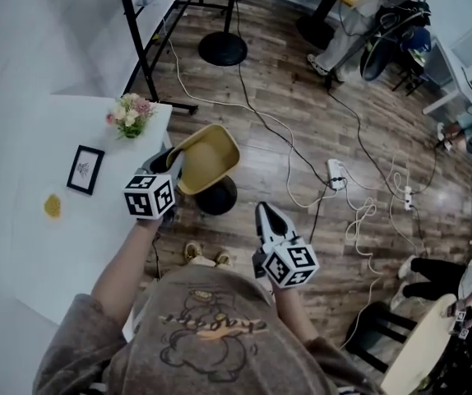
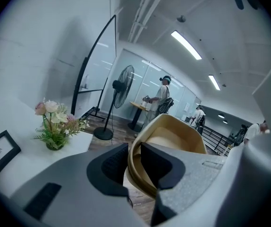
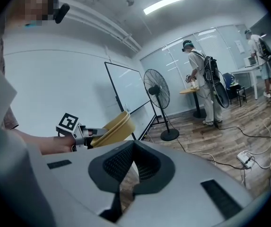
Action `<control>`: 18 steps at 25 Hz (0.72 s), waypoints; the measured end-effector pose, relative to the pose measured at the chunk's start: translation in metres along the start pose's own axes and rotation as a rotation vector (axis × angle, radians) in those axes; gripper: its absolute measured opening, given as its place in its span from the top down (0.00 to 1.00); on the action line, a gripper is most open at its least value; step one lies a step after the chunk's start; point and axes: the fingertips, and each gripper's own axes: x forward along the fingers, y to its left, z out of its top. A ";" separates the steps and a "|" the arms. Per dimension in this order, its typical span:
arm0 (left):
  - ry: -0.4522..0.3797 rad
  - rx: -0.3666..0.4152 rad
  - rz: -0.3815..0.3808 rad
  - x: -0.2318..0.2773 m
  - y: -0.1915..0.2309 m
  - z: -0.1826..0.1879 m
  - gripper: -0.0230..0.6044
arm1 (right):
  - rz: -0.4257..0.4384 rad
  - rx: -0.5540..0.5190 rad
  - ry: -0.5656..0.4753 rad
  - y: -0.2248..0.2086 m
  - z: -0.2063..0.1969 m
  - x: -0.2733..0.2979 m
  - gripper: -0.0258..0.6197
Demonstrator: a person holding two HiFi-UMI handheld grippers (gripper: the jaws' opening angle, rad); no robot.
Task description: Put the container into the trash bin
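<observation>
Pickup is done: the left gripper (image 2: pixel 134 162) clamps the container (image 2: pixel 173 136) by its rim beside the table (image 1: pixel 30 245), the right gripper (image 3: pixel 133 162) is clenched empty, and binning is still to do.

No legible word, number or brand is found in any view. A print is carried on the shirt (image 1: pixel 211 326) at the bottom of the head view, but it cannot be read, and the framed picture (image 1: pixel 85 169) at centre left is too small to be deciphered. Only coded square patterns are shown on the marker cubes (image 1: pixel 150 196).
</observation>
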 end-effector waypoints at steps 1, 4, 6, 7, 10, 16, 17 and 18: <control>0.004 0.000 -0.007 0.003 -0.003 -0.001 0.83 | -0.006 0.004 -0.001 -0.002 -0.002 0.000 0.96; 0.019 0.001 -0.022 0.014 -0.010 -0.009 0.83 | -0.019 0.012 -0.004 -0.008 -0.007 -0.001 0.96; 0.030 0.003 -0.028 0.020 -0.014 -0.015 0.83 | -0.030 0.014 -0.006 -0.012 -0.009 -0.003 0.96; 0.036 0.006 -0.031 0.024 -0.016 -0.018 0.83 | -0.036 0.015 -0.007 -0.014 -0.011 -0.004 0.96; 0.055 0.016 -0.032 0.034 -0.019 -0.029 0.83 | -0.050 0.017 -0.001 -0.023 -0.018 -0.007 0.96; 0.100 0.020 -0.025 0.057 -0.019 -0.065 0.83 | -0.082 0.043 0.014 -0.049 -0.040 -0.010 0.96; 0.104 0.019 -0.023 0.062 -0.019 -0.071 0.83 | -0.085 0.044 0.020 -0.053 -0.043 -0.008 0.96; 0.108 0.016 -0.020 0.067 -0.017 -0.077 0.83 | -0.086 0.044 0.028 -0.057 -0.047 -0.006 0.96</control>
